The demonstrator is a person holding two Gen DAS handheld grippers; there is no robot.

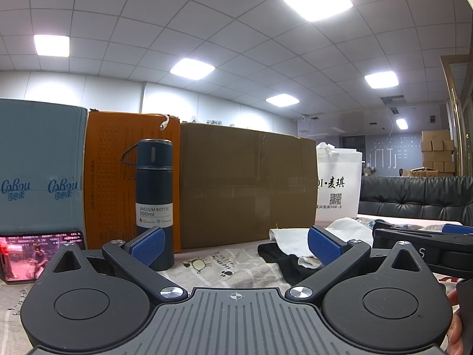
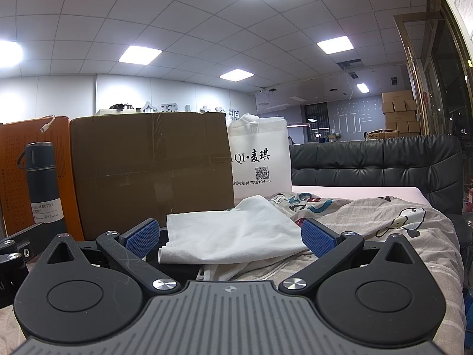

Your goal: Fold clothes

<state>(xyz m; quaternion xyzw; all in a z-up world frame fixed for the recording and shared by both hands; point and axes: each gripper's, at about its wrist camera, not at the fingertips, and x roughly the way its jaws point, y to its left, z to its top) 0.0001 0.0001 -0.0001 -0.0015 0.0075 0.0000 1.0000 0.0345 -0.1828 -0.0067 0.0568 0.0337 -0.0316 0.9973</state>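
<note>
Both the left gripper (image 1: 236,247) and the right gripper (image 2: 230,236) are wide open and hold nothing. The white cloth (image 2: 233,232) lies rumpled on the patterned sheet (image 2: 369,224), near the brown box (image 2: 150,165). The grippers should probably pinch its corners gently.

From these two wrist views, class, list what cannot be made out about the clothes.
- Black garment: left wrist view, partly behind the left tongs.
- White garment: right wrist view, type unclear; near edge behind the right tongs.
- Left view: white garment's right part behind the other tongs.
</note>
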